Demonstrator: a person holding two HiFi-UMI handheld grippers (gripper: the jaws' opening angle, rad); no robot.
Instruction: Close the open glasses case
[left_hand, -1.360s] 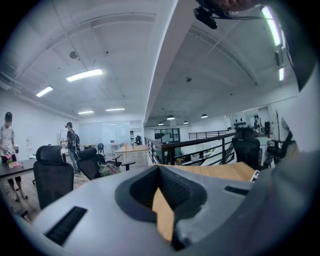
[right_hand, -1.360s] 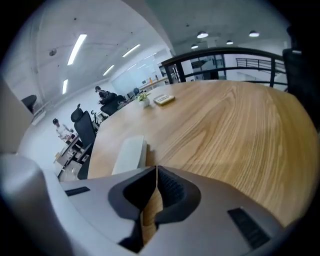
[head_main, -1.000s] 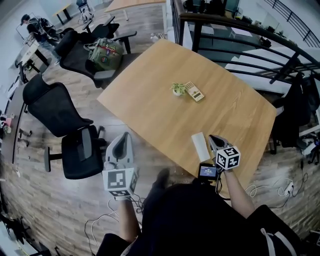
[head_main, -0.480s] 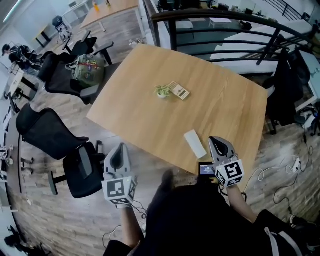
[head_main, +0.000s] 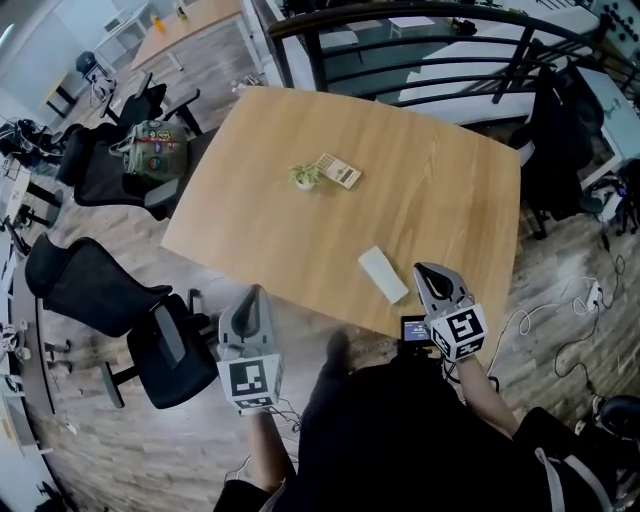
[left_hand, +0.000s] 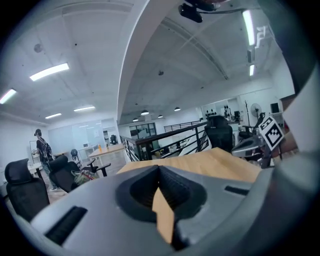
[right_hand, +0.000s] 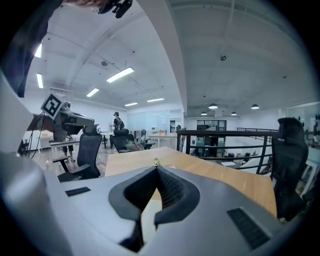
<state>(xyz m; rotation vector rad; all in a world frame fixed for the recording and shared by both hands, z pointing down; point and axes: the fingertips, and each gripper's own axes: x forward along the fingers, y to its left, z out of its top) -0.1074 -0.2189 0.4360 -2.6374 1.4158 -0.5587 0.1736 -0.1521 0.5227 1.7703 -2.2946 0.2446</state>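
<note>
a: where is the glasses case (head_main: 383, 274)?
b: flat on the wooden table (head_main: 430, 170), close to its near edge, just left of the right gripper (head_main: 428, 272).
a: how do the jaws stand?
b: right gripper: closed, nothing between them. left gripper (head_main: 253, 293): closed and empty too, off the table's near left edge, beside a black chair (head_main: 165, 345).

White oblong glasses case (head_main: 383, 274), flat & diagonal on table (head_main: 420, 190), near-right part, close to near edge; looks shut.
</note>
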